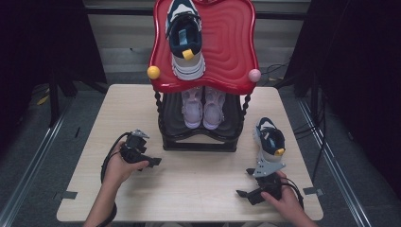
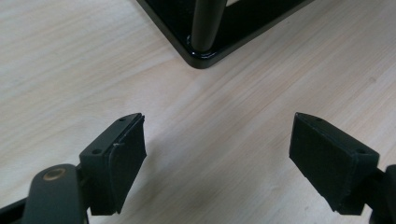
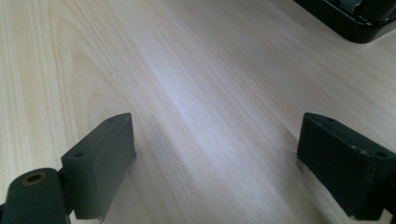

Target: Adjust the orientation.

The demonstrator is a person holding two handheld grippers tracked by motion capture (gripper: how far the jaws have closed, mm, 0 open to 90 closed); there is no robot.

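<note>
- Both tools released: left tool (image 1: 152, 161) near the rack (image 1: 198, 142), right tool (image 1: 244, 182) by the tabletop's right edge
- Next, I'd guess: grasp the loose sneaker (image 1: 269, 142) for shelving

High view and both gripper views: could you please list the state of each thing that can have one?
Left gripper: jaws open, nothing between them, over bare table.
Right gripper: jaws open, holding nothing.
Navy and white shoe on table: upright, beside the rack, untouched.
Matching shoe: upright on the red top shelf.
Pink pair: side by side on the black lower shelf.
</note>
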